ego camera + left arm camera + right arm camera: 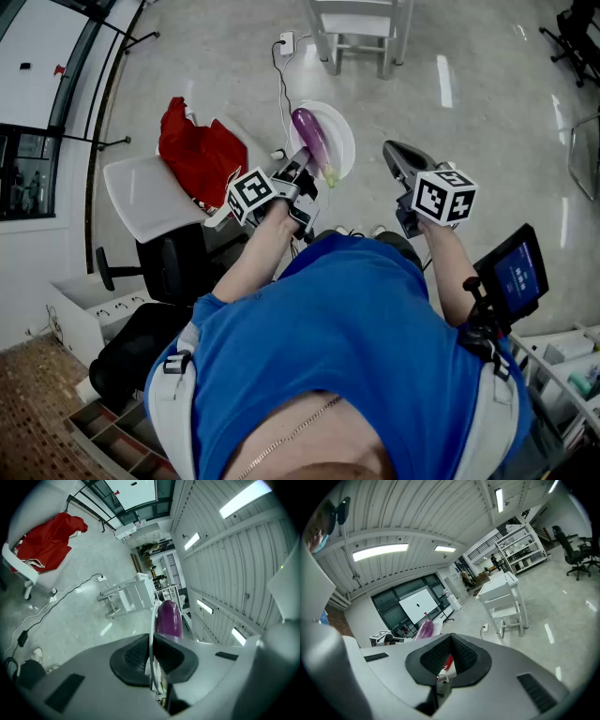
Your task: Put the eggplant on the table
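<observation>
At twelve o'clock, your left gripper (302, 169) had its jaws pinched on the rim of one round white plate (343, 141) bearing one glossy purple eggplant (311, 139); your right gripper (395, 152) had its jaws closed, empty.

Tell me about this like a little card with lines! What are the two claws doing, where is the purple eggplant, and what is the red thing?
left claw: shut on the rim of the white plate, holding it up above the floor
right claw: shut, with nothing in it
eggplant: purple, lying on the white plate
red thing: a crumpled red cloth on a white surface to the left
task: not done yet, the eggplant is on the carried plate
</observation>
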`<state>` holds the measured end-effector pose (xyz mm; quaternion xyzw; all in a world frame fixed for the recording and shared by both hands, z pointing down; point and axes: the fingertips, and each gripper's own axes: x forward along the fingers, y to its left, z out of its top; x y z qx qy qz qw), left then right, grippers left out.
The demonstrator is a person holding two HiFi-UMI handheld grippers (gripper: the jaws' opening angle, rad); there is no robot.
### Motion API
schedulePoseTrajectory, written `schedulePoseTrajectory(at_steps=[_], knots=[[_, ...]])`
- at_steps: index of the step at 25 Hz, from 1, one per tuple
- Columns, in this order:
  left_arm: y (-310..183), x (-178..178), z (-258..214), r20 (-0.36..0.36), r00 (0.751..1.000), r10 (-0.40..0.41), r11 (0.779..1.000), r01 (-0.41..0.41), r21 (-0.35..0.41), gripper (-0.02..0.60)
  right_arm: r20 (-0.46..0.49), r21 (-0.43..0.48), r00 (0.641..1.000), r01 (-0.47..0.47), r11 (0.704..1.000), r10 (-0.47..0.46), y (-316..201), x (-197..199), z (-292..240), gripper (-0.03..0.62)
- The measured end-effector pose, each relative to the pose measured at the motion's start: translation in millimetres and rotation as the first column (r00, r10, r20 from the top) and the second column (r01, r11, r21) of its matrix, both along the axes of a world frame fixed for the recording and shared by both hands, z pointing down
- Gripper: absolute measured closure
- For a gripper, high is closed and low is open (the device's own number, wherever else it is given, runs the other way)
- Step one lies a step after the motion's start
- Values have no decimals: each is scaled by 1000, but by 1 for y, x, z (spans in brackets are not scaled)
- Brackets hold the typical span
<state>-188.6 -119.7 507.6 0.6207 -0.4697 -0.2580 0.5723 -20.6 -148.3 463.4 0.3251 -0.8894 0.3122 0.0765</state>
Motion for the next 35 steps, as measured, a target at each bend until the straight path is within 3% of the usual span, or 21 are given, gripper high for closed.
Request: schedulePoseTrajectory(at_steps=[35], knots=[[-15,14,-6,-7,997,81,996,-81,-37,557,-8,-8,999,-52,999,52,-9,4,-14,592]])
